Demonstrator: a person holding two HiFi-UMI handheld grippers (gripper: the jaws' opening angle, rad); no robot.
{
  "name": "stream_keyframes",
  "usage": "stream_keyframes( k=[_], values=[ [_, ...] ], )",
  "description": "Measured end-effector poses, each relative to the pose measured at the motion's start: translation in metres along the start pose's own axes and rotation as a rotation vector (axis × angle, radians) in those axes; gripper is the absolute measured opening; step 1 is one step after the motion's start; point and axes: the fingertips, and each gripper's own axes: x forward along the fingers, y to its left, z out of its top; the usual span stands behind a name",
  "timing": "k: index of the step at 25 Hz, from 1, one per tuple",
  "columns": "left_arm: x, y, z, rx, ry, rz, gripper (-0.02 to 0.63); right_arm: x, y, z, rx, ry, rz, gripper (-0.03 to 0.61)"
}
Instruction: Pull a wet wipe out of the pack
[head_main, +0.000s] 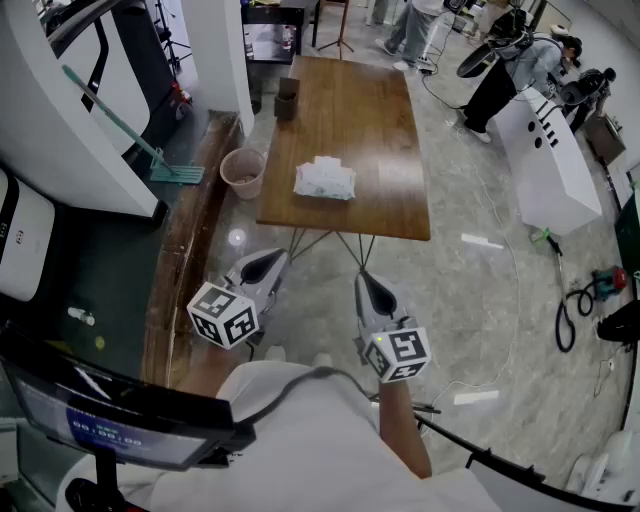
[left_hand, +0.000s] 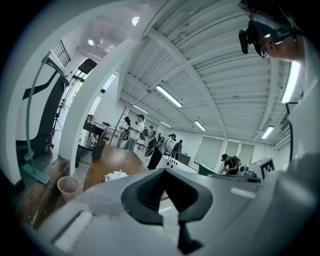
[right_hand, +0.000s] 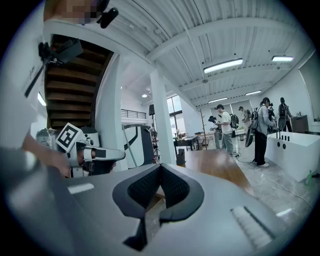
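While wipe pack (head_main: 324, 180) lies on table (head_main: 350, 110) | left gripper (head_main: 272, 259) closed, empty | right gripper (head_main: 366, 281) closed, empty

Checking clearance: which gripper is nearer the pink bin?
Left. The left gripper hangs short of the pink bin; the right gripper is farther right, before the table.

We see a long brown wooden table (head_main: 385, 120) on thin legs, and on it a pale pack of wet wipes (head_main: 324, 180) lies towards the table's near end, left of its middle, while a small dark box (head_main: 286, 101) stands by the table's far left edge.
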Motion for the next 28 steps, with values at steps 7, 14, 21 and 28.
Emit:
stream_keyframes(
  k=[7,14,21,28],
  values=[
    [-0.004,0.013,-0.003,-0.023,0.008,0.035,0.002,-0.001,-0.007,-0.008,0.008,0.019,-0.002,0.008],
    [0.002,0.005,-0.005,-0.042,0.0,0.034,0.002,-0.004,-0.007,-0.014,0.062,0.025,0.044,0.008],
    [0.001,0.001,-0.017,-0.073,0.008,0.055,0.002,-0.014,-0.015,-0.021,0.089,0.024,0.058,0.009],
    [0.005,-0.019,-0.027,-0.077,0.015,0.067,0.002,-0.032,-0.023,-0.03,0.092,0.043,0.078,0.009]
  ],
)
